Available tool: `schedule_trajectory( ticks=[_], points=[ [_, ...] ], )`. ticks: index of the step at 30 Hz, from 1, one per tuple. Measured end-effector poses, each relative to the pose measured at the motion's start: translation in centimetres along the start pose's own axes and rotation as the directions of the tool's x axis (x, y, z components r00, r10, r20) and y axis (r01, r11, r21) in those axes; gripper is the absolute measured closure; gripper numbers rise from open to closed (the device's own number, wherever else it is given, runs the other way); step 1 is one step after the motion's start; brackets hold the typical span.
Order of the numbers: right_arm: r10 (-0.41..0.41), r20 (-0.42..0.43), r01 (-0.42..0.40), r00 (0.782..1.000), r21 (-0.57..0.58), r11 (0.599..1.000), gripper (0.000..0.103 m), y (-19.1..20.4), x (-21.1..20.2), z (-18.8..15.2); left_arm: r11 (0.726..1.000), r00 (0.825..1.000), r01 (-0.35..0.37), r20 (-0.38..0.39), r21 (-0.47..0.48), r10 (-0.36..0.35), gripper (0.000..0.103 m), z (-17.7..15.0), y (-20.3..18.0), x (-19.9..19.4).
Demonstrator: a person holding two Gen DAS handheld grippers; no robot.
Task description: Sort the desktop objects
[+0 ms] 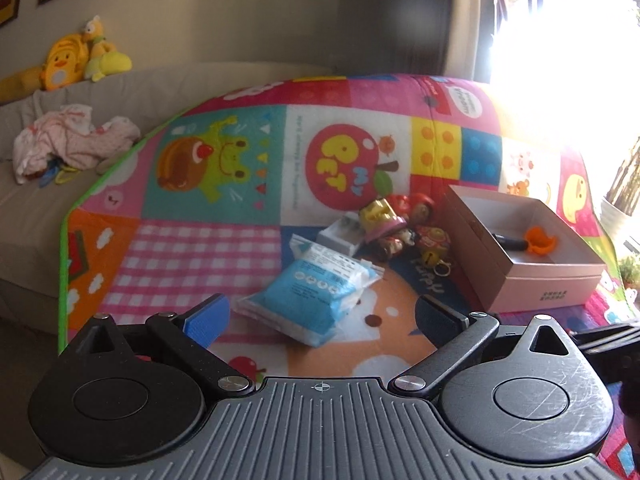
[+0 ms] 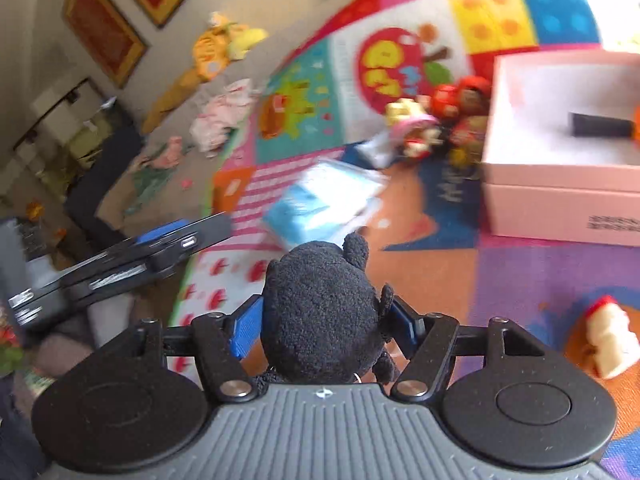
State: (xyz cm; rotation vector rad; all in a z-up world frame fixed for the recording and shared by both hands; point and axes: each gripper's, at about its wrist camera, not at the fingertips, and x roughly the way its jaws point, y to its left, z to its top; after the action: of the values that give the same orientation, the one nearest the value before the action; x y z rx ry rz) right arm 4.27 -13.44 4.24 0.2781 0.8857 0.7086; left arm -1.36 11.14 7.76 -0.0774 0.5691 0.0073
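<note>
My left gripper [image 1: 322,316] is open and empty, just in front of a blue and white packet [image 1: 312,292] on the colourful play mat [image 1: 200,240]. Behind the packet lie a small white box [image 1: 340,234] and a heap of doll figures [image 1: 404,228]. An open pink box [image 1: 532,264] at the right holds a black stick and an orange toy [image 1: 540,240]. My right gripper [image 2: 324,326] is shut on a black plush toy [image 2: 320,316], held above the mat. The packet [image 2: 324,204], the dolls [image 2: 440,120] and the pink box [image 2: 560,184] lie ahead of it. The left gripper [image 2: 120,260] shows at the left.
A red and white toy [image 2: 608,336] lies on the mat at the right. A grey sofa [image 1: 40,208] to the left carries pink clothes [image 1: 72,140] and yellow plush toys [image 1: 76,56]. Bright window glare fills the far right [image 1: 568,60].
</note>
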Motion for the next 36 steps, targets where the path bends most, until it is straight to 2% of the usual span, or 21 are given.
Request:
schedule_trajectory(
  ticks=[1,5,8,10,13,17,21,23,26,29,31,36],
  points=[
    [-0.052,0.007,0.052,0.999,-0.001,0.999,0.035,-0.5,0.1,-0.1,1.000,1.000,0.013,-0.009,0.012,-0.013,0.001,-0.3,-0.5,0.1],
    [-0.113,0.082,0.114,0.990,-0.004,0.993,0.026,-1.8,-1.6,-0.3,0.996,0.997,0.058,-0.049,0.062,-0.055,0.001,-1.6,-2.3,0.3],
    [-0.231,0.144,0.238,0.962,-0.028,0.971,0.023,-2.7,-2.9,-0.2,0.989,0.991,0.113,-0.079,0.093,-0.106,0.001,-2.3,-3.6,0.5],
    [-0.297,0.161,0.304,0.941,-0.020,0.953,0.023,-3.7,-3.4,0.1,0.979,0.981,0.176,-0.104,0.101,-0.166,0.001,-2.8,-4.8,0.6],
    [-0.324,0.165,0.328,0.931,0.004,0.945,0.023,-5.0,-4.1,0.2,0.954,0.958,0.268,-0.143,0.133,-0.249,0.001,-3.8,-7.1,0.7],
    [-0.335,0.227,0.334,0.915,0.045,0.942,0.019,-6.2,-6.6,-0.1,0.937,0.947,0.302,-0.171,0.174,-0.274,0.000,-5.1,-10.4,1.3],
    [-0.426,0.269,0.418,0.864,0.087,0.904,0.014,-7.5,-8.9,-2.1,0.931,0.937,0.333,-0.167,0.151,-0.308,0.000,-5.3,-12.8,2.6],
    [-0.464,0.257,0.460,0.848,0.081,0.884,0.014,-7.9,-9.3,-3.4,0.934,0.943,0.317,-0.160,0.165,-0.292,0.000,-5.4,-14.0,3.5],
    [-0.517,0.231,0.523,0.825,0.038,0.852,0.013,-8.0,-9.1,-5.3,0.943,0.974,0.212,-0.135,0.255,-0.182,0.000,-5.5,-15.4,4.7],
    [-0.558,0.212,0.574,0.803,-0.019,0.819,0.013,-7.8,-8.7,-6.3,0.945,0.982,0.167,-0.132,0.281,-0.134,0.000,-5.2,-14.6,5.3],
    [-0.554,0.206,0.573,0.807,-0.046,0.818,0.013,-7.6,-8.4,-6.3,0.944,0.988,0.126,-0.120,0.306,-0.093,0.000,-5.0,-13.7,5.3],
    [-0.512,0.200,0.539,0.835,-0.119,0.834,0.013,-6.2,-6.6,-5.6,0.928,0.994,0.072,-0.099,0.366,-0.038,0.000,-4.3,-11.4,5.2]
  ],
)
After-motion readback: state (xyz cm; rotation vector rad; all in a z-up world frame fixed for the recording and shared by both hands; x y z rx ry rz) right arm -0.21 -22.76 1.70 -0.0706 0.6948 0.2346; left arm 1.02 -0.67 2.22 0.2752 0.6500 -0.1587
